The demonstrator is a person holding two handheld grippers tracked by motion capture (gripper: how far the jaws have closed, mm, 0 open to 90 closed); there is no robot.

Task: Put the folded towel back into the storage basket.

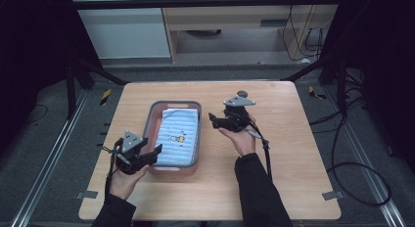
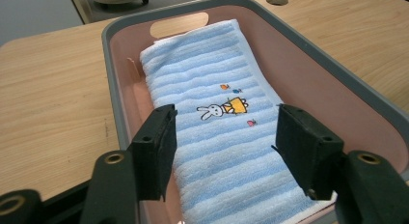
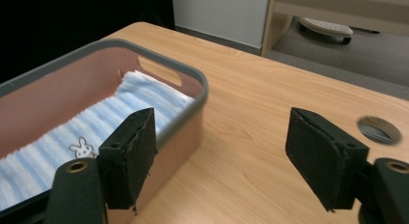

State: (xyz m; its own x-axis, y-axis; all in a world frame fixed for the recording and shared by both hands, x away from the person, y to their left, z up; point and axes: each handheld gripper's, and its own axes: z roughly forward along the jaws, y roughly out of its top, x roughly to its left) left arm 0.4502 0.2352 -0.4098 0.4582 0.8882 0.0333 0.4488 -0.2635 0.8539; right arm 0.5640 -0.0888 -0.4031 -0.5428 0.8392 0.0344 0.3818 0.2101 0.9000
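Your pink plastic tub with the grey rim and cut-out handles [image 1: 151,120] sits on the light wooden table [image 1: 293,153], a little toward nine o'clock from the table's centre, its long axis running from six to twelve. Inside it lies a folded light-blue striped towel [image 1: 177,136], flat on the bottom and covering most of it. A small embroidered white rabbit with a yellow patch [image 2: 223,108] sits near the towel's middle, with a few tiny coloured marks around it.

Your left gripper [image 1: 147,156] is at the tub's six-to-seven o'clock corner, just beside the rim. In the left gripper view its jaws stand wide apart, holding nothing, and point along the towel, one jaw framing each side of the rabbit; you cannot tell from the pictures whether they touch the rim.

Your right gripper [image 1: 218,120] hovers at three o'clock of the tub, near its wall but apart from it, pointing toward nine o'clock. Its jaws are likewise wide apart and empty. In the right gripper view one jaw lines up over the tub's near wall and the other over bare tabletop, with a round cable hole in the table [image 3: 380,130] beyond it.
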